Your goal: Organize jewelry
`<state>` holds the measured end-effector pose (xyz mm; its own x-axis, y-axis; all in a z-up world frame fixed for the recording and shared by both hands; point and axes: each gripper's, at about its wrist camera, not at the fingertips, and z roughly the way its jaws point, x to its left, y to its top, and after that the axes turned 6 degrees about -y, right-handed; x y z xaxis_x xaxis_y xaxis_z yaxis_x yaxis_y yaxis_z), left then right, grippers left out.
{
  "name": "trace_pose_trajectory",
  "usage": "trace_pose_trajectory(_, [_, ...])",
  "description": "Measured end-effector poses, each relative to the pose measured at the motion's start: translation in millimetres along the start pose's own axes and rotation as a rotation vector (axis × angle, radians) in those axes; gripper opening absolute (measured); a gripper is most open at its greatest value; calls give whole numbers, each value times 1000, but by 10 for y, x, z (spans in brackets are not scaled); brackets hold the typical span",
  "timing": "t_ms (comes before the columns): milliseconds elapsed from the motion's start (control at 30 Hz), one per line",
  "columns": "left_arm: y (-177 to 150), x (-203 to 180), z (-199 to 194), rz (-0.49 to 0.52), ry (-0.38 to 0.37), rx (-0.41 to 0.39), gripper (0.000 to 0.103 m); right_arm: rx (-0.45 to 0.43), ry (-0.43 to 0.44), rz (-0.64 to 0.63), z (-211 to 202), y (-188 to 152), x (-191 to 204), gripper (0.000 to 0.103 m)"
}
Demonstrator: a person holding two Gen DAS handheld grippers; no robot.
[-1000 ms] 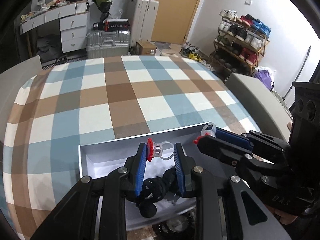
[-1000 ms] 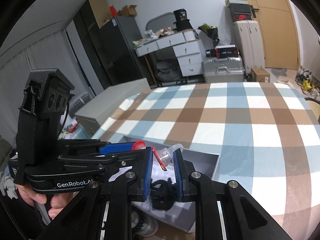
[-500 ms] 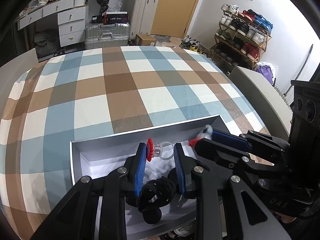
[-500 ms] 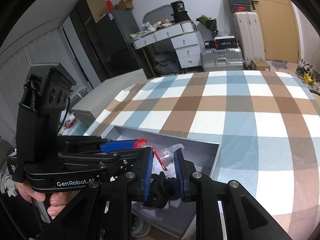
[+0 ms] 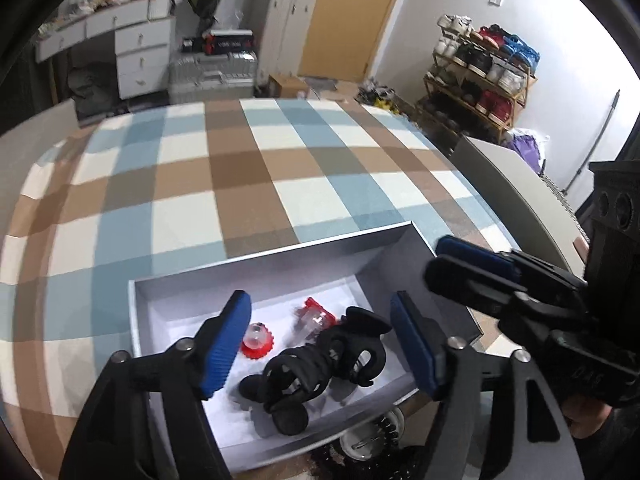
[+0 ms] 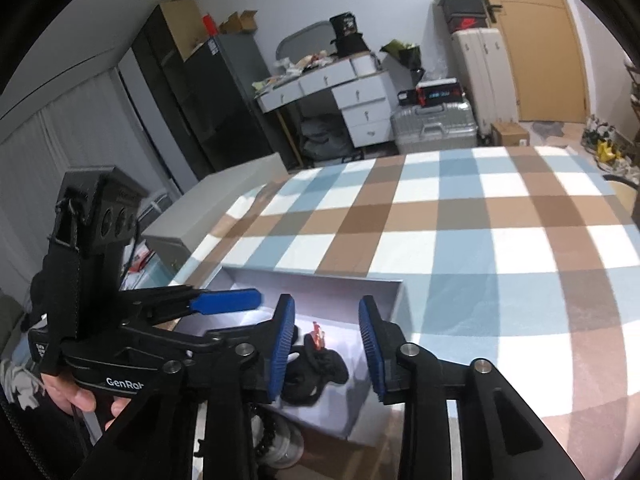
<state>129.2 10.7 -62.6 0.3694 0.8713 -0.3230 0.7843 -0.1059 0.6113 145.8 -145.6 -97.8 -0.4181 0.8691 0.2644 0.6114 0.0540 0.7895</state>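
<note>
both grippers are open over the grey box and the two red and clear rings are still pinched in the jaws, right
Not quite. The left wrist view shows both rings lying loose in the grey box, beside the black hair claw. The left gripper and right gripper have just opened.

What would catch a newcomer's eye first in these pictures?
The white box at the near edge of the checked tablecloth holds two red-and-clear rings beside a black hair claw. Above it hang the left gripper and right gripper, jaws just opened, nothing between them.
</note>
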Motion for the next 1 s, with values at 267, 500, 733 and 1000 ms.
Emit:
trace_pose_trajectory(267, [-51, -35, -225, -5, 59, -61, 69, -35, -13, 11, -275, -46, 43, 49])
trace_pose_trajectory(500, [-117, -52, -462, -33, 100, -122, 69, -78, -14, 4, -533, -78, 136, 56])
trace_pose_trajectory(733, [-271, -150, -593, -28, 146, -147, 84, -113, -4, -16, -797, -181, 281, 70])
trace_pose_trajectory(1000, [-532, -222, -869, -69, 189, -257, 85, -86, 14, -82, -910, -443, 429, 74])
